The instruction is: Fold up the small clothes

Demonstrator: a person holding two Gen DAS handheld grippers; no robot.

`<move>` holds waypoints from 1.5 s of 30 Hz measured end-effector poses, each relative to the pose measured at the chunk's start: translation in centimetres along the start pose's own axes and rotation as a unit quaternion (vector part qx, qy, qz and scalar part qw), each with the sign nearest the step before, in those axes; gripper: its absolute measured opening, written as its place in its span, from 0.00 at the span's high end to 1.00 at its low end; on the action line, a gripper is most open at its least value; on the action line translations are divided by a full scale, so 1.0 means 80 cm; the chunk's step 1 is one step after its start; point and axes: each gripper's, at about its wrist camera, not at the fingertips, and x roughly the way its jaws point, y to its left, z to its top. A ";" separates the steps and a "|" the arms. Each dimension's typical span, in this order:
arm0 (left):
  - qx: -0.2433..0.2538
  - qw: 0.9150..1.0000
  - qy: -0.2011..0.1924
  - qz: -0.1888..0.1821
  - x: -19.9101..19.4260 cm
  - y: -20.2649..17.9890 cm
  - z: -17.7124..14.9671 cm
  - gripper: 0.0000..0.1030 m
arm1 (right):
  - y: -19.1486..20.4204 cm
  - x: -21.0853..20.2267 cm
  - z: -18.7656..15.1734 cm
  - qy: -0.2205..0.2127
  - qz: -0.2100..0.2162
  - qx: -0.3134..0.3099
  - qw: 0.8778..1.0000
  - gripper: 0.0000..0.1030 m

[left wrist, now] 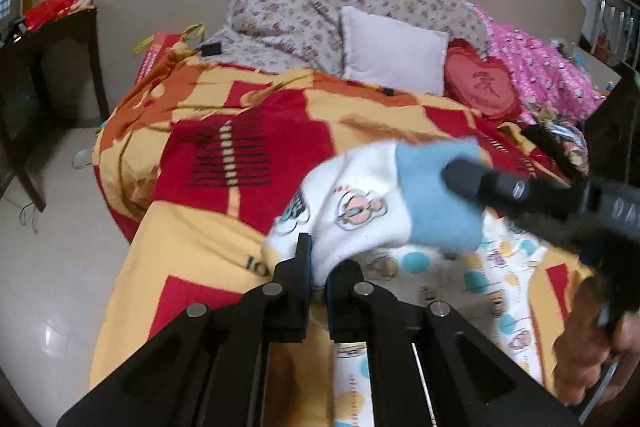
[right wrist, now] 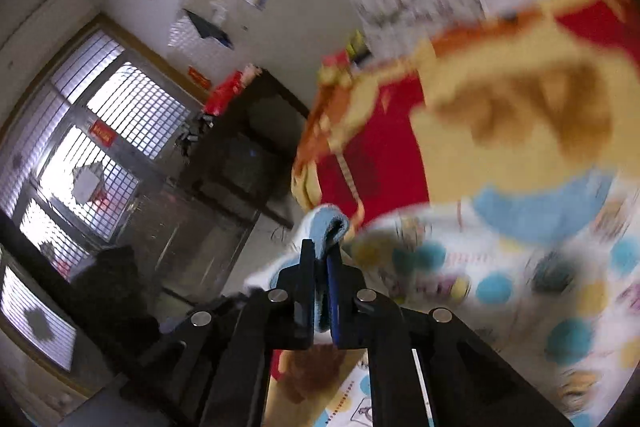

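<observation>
A small white garment point(left wrist: 352, 215) with cartoon prints and a light blue part point(left wrist: 436, 195) is lifted above the bed. My left gripper point(left wrist: 320, 263) is shut on its white lower edge. My right gripper point(right wrist: 322, 251) is shut on a light blue fold of the garment point(right wrist: 328, 227); it shows in the left wrist view point(left wrist: 464, 175) at the blue part. Under the garment a white printed cloth with blue and yellow dots point(left wrist: 492, 283) lies on the bed; it also shows in the right wrist view point(right wrist: 500, 291), blurred.
The bed has a red, yellow and orange quilt point(left wrist: 224, 147). At its head lie a floral duvet point(left wrist: 304, 15), a white pillow point(left wrist: 394, 53), a red heart cushion point(left wrist: 480, 87) and a pink blanket point(left wrist: 540, 67). A dark table point(left wrist: 48, 67) stands left. A barred window point(right wrist: 100, 147) is left.
</observation>
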 end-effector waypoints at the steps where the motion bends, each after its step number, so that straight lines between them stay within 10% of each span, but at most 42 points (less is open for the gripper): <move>1: 0.008 1.000 -0.006 -0.005 -0.006 -0.005 0.001 0.85 | 0.015 -0.012 0.008 -0.011 -0.007 -0.024 1.000 0.94; 5: 0.052 0.998 -0.031 -0.007 -0.034 -0.026 -0.006 0.32 | 0.044 -0.062 0.021 -0.042 -0.056 -0.098 0.993 0.94; 17: 0.042 0.999 0.026 -0.004 0.013 -0.023 -0.014 0.27 | -0.097 -0.123 -0.018 0.020 -0.236 -0.071 0.969 0.94; 37: -0.050 0.992 0.108 -0.038 0.155 -0.009 0.016 0.23 | -0.121 -0.137 -0.053 0.023 -0.195 -0.053 0.979 0.94; 39: -0.029 0.993 0.113 -0.028 0.158 -0.017 0.015 0.27 | -0.119 -0.141 -0.055 0.021 -0.198 -0.057 0.978 0.94; 42: -0.027 0.992 0.123 -0.023 0.161 -0.016 0.016 0.83 | -0.123 -0.142 -0.049 0.020 -0.216 -0.059 0.974 0.94; 45: -0.033 0.993 0.114 -0.023 0.151 -0.009 0.021 0.90 | -0.125 -0.138 -0.041 0.016 -0.219 -0.056 0.974 0.94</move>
